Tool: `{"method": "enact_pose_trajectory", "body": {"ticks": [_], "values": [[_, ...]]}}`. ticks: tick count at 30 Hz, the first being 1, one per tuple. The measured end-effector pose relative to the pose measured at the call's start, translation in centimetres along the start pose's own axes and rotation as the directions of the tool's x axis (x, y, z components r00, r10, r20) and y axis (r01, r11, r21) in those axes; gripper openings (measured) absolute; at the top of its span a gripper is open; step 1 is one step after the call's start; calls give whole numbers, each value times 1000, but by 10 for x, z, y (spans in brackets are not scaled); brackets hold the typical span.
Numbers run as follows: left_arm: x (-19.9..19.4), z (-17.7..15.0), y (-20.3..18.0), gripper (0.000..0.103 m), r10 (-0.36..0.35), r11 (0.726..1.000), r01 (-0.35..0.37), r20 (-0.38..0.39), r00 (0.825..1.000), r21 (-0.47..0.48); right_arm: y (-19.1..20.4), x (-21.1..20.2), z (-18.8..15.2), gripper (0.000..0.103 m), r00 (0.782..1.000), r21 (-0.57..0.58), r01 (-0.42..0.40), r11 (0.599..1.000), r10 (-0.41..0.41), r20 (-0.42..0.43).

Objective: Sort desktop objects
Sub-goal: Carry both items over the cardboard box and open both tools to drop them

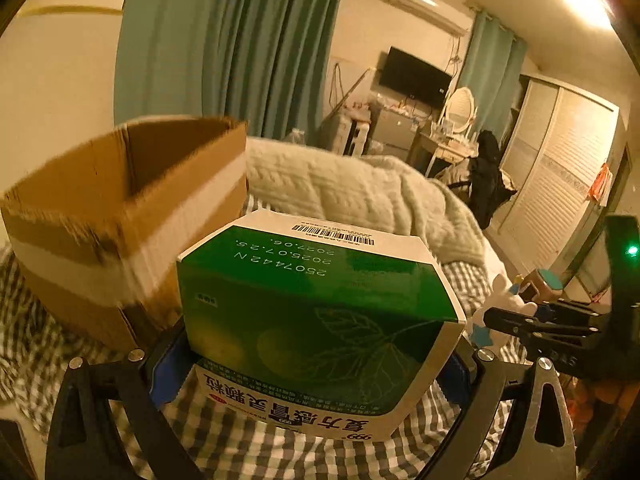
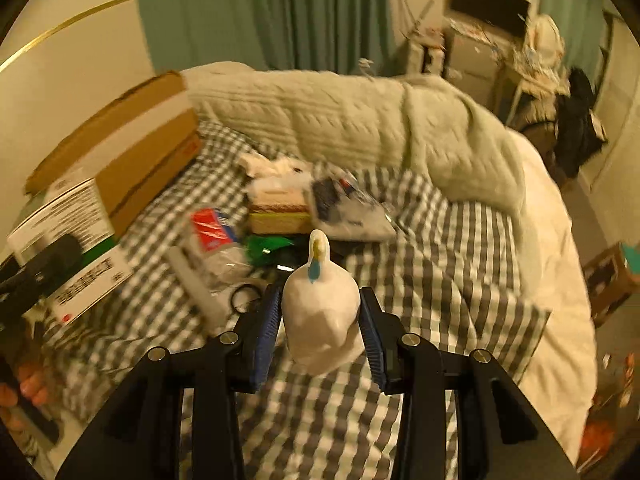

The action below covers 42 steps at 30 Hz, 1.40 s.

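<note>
Right now the left gripper (image 1: 320,364) is clamped on a green-and-white medicine box (image 1: 320,320), its blue pads pressed against both sides, holding it above the grey-checked bed sheet (image 1: 248,452). Just beyond the medicine box, to its left, stands an open cardboard box (image 1: 120,216) with a white tape band around it; the two look close, but whether they touch cannot be told.

Meanwhile the right gripper (image 2: 318,320) grasps a white duck figurine (image 2: 320,308) between its blue-padded fingers (image 2: 267,328), the duck's head with a yellow and teal mark pointing away from the camera. It hangs over the checked sheet. Farther along the bed lies a blurred pile of small items: a red packet (image 2: 210,226), a green wrapper (image 2: 266,248), a tissue box (image 2: 280,204), a clear plastic bag (image 2: 348,208) and a black hair tie (image 2: 244,298). A pale knitted blanket (image 2: 360,120) is bunched behind the pile, with teal curtains (image 2: 260,12) on the far wall.
</note>
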<state>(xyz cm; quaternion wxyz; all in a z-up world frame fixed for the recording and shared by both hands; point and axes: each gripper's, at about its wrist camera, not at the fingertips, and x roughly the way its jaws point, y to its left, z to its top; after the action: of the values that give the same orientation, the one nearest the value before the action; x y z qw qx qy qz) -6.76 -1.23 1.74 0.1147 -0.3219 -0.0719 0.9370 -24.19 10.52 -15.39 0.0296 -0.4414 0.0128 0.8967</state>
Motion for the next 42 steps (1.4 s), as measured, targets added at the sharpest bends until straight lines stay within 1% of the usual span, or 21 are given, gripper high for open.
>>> {"method": "enact_pose_trajectory", "body": {"ticks": [3, 6, 9, 12, 14, 16, 17, 19, 21, 23, 25, 26, 27, 29, 30, 31, 32, 35, 38, 40, 42], "values": [[-11, 19, 1, 100, -1, 1000, 0, 22, 1000, 24, 23, -24, 10, 38, 1000, -57, -6, 998, 7, 30], [-28, 41, 11, 100, -9, 1000, 7, 60, 998, 28, 50, -46, 29, 38, 996, -92, -57, 994, 63, 64], [-50, 73, 29, 100, 34, 999, -38, 119, 992, 31, 86, -69, 54, 38, 986, -147, -104, 984, 121, 115], [-69, 104, 63, 100, 92, 996, -92, 168, 982, -4, 127, -86, 83, 38, 969, -199, -148, 969, 183, 165], [-71, 123, 92, 100, 137, 991, -134, 163, 977, -31, 153, -89, 102, 38, 956, -209, -200, 957, 237, 172], [-65, 136, 127, 100, 207, 977, -199, 136, 969, -69, 184, -87, 123, 38, 945, -225, -240, 944, 281, 169], [-63, 138, 137, 100, 227, 973, -219, 122, 966, -76, 195, -85, 129, 38, 943, -233, -243, 942, 286, 170], [-50, 140, 164, 100, 286, 956, -278, 86, 954, -90, 220, -77, 142, 38, 941, -251, -244, 937, 292, 173], [-38, 137, 173, 100, 316, 947, -312, 60, 947, -69, 238, -63, 152, 38, 941, -245, -253, 936, 297, 161], [-21, 131, 181, 100, 340, 940, -340, 27, 940, -14, 255, -38, 162, 38, 949, -224, -254, 941, 288, 133], [-6, 126, 188, 100, 358, 934, -358, 8, 934, 19, 263, -20, 168, 38, 959, -208, -234, 950, 261, 110], [0, 121, 191, 100, 355, 935, -355, -2, 935, 20, 264, -8, 170, 38, 963, -192, -228, 954, 250, 99], [3, 117, 191, 101, 343, 939, -343, -11, 939, 14, 266, 2, 172, 38, 964, -178, -232, 956, 250, 86], [5, 115, 203, 103, 299, 954, -300, -24, 954, -23, 261, 14, 172, 39, 962, -140, -250, 958, 262, 71], [10, 115, 209, 103, 278, 959, -280, -39, 960, -43, 256, 18, 170, 41, 960, -124, -262, 957, 272, 70], [13, 113, 211, 103, 259, 963, -263, -61, 964, -67, 252, 20, 170, 53, 958, -113, -269, 956, 278, 75], [15, 111, 212, 103, 244, 964, -251, -77, 967, -91, 250, 19, 169, 64, 957, -105, -269, 957, 278, 86], [11, 114, 211, 103, 240, 961, -249, -82, 967, -120, 233, 9, 167, 66, 955, -70, -268, 961, 275, 116], [3, 122, 196, 103, 263, 958, -267, -60, 963, -102, 214, -9, 165, 67, 956, -56, -253, 966, 259, 137], [-7, 132, 186, 103, 275, 955, -278, -42, 961, -100, 196, -25, 164, 70, 958, -50, -227, 973, 232, 166], [-25, 136, 178, 103, 249, 963, -250, -18, 968, -104, 177, -44, 156, 72, 960, -45, -202, 978, 207, 188]]}}
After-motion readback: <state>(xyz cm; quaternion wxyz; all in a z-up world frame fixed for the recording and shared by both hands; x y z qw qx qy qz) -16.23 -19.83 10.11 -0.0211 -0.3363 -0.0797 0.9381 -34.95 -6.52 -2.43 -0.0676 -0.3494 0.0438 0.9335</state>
